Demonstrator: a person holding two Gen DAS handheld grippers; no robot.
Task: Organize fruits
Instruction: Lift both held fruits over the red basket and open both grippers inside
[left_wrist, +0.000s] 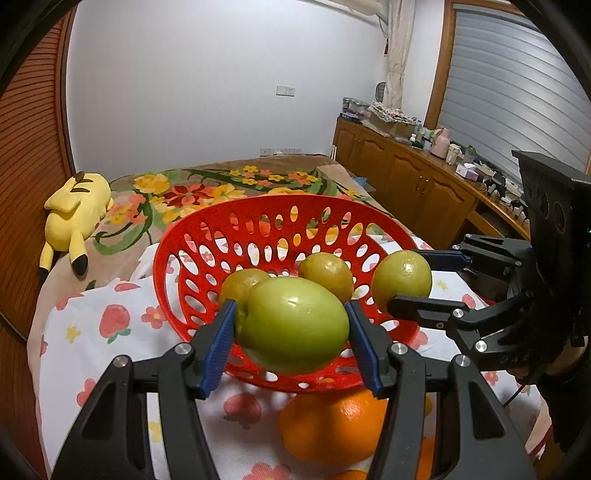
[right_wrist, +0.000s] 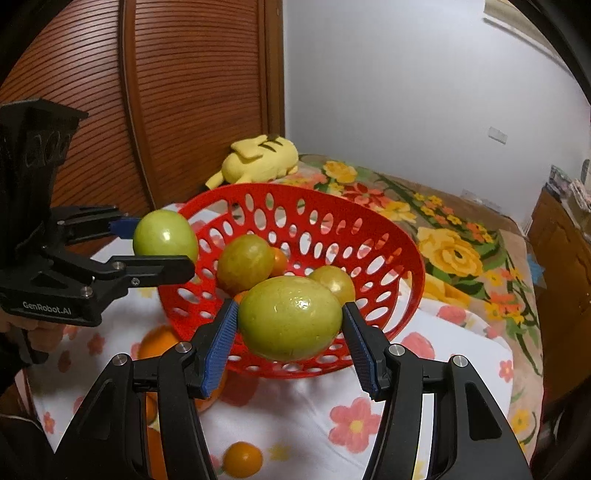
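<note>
**Both grippers carry a green fruit at the red basket**

My left gripper (left_wrist: 291, 325) has its jaws clamped on a green fruit (left_wrist: 291, 325); the blue pads press on its two sides. I hold it over the near rim of the red basket (left_wrist: 173, 236). My right gripper (right_wrist: 290, 324) is clamped in the same way on a second green fruit (right_wrist: 290, 324), also at the near rim of the basket.

From the left wrist camera I see the right gripper at the right side of the basket, with its fruit between the fingers. Inside the basket lie two more green-yellow fruits (left_wrist: 327, 271), close to each other. The right wrist camera also shows something small and orange between them.

The basket stands on a white cloth with flower print (left_wrist: 110, 325), spread on a bed. An orange (left_wrist: 332, 424) lies on the cloth just below the basket. A smaller orange fruit (right_wrist: 242, 459) lies nearer to me. A yellow plush toy (left_wrist: 75, 214) rests far behind.
</note>
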